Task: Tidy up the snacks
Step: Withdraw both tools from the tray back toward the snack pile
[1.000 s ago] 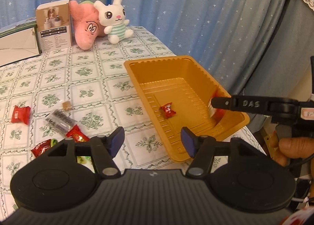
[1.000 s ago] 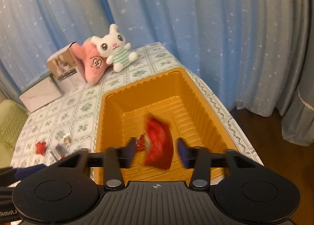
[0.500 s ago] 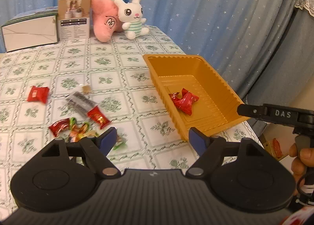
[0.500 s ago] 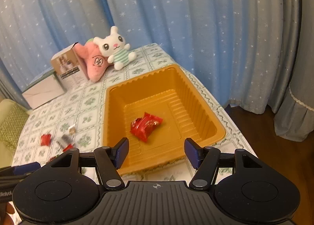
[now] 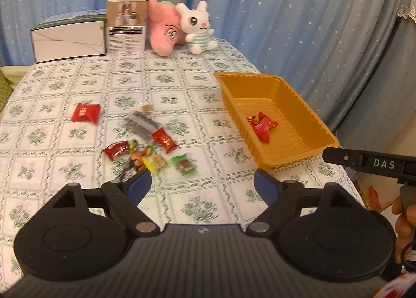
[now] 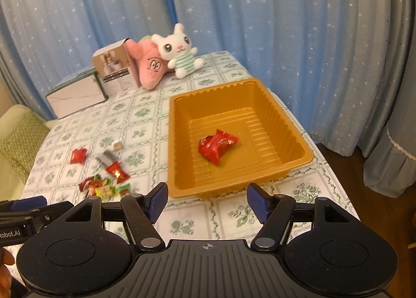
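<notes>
Right wrist view: right gripper [image 6: 207, 200] wide open, empty; crinkled red snacks [image 6: 218, 145] ahead in tray [image 6: 283, 118]. Left gripper [image 5: 202, 185] likewise.

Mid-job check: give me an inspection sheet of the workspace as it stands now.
Surface: table under a green floral cloth.
Job's things: orange tray holds red snack packets; loose snacks lie left of the tray.
Clutter: two boxes, pink plush, white bunny at the far edge.
Grippers: left gripper and right gripper open, empty.
Cables: nothing seen.
Surroundings: blue starred curtains.
</notes>
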